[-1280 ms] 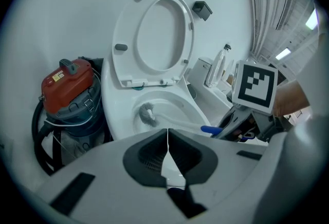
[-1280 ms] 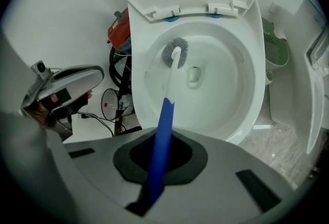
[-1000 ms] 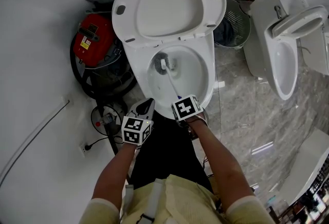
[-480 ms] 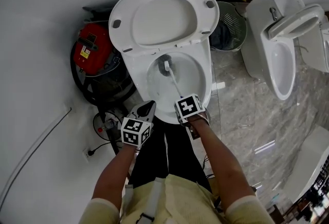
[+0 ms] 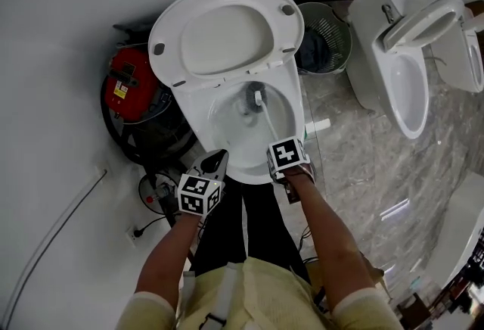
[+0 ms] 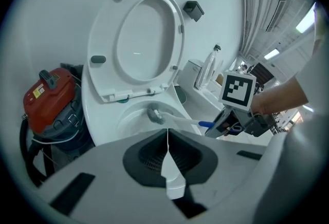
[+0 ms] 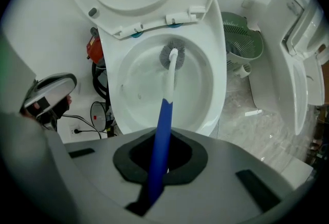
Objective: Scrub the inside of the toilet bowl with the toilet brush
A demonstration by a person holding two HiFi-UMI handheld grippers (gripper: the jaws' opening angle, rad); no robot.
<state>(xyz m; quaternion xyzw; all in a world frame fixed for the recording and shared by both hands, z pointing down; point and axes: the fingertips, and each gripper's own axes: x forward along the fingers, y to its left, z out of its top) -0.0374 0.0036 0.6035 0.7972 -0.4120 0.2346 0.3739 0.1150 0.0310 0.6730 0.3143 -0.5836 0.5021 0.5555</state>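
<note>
— Toilet brush (image 7: 171,61) location?
— Smooth blue handle clamped in your right hand-held gripper (image 7: 160,169); round grey bristle head (white stem) inside the glossy toilet bowl (image 7: 206,95). Left hand-held gripper (image 6: 168,166): jaws together, empty.

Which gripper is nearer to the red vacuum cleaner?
Left. The left gripper hangs beside the toilet bowl, on the side facing the red vacuum cleaner; the right gripper is at the opposite side.
</note>
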